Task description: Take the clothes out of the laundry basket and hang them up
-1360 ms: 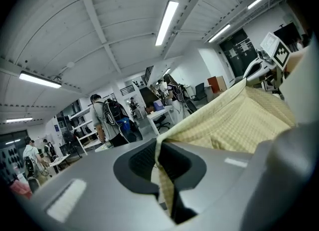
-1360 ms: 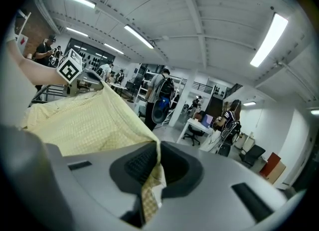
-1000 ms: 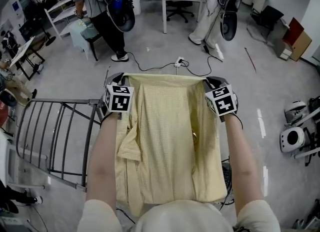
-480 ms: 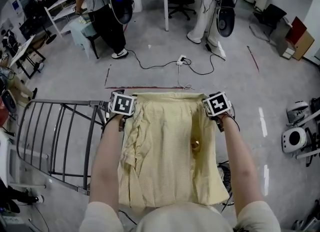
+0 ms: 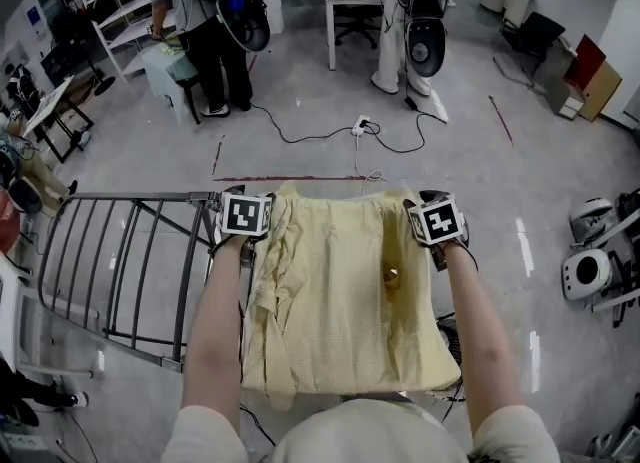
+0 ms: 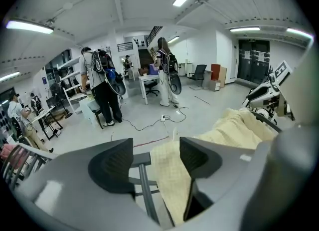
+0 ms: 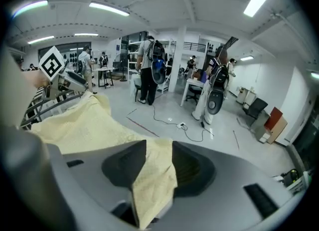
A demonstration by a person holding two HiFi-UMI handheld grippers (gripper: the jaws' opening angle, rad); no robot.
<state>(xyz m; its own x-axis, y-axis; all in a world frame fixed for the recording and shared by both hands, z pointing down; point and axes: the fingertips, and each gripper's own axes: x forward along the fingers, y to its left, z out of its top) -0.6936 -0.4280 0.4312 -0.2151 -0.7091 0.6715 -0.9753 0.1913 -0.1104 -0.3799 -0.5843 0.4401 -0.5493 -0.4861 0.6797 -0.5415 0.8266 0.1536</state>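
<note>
We had just been opening the left gripper wide and the right gripper partway, cloth lying loose between each pair of jaws, apparently so the yellow shirt at frame center could settle over the drying rack.

Head view looks steeply down; 2 gripper views face forward, sharing the shirt.
</note>
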